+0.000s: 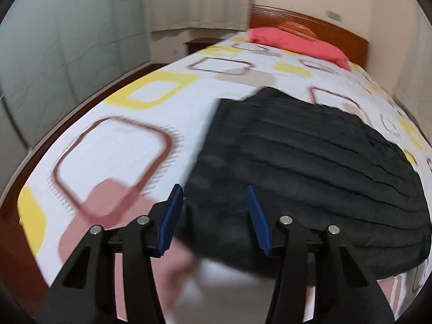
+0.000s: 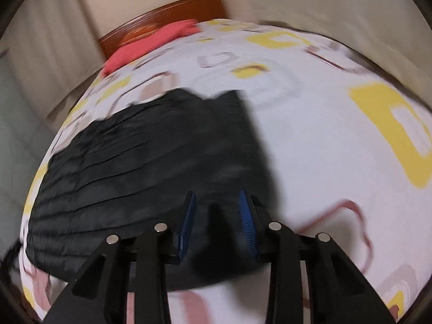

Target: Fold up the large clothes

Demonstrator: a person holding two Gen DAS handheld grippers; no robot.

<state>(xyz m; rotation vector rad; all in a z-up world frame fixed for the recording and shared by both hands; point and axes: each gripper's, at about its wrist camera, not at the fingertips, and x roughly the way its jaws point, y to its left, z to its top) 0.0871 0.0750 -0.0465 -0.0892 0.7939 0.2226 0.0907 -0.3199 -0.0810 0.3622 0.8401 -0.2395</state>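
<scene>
**Black quilted garment flat on bed**

Black quilted garment, one, lies flat on the patterned bed. Left gripper and right gripper tilt downward above its near edge, fingers parted, grasping nothing. One red pillow.

The black garment looks like quilted cloth with stitched ridges and a faint sheen, lying on a matt printed cotton-like bedsheet. The headboard is glossy reddish wood; the gripper fingers' pads are ribbed blue plastic on matt black arms
</scene>
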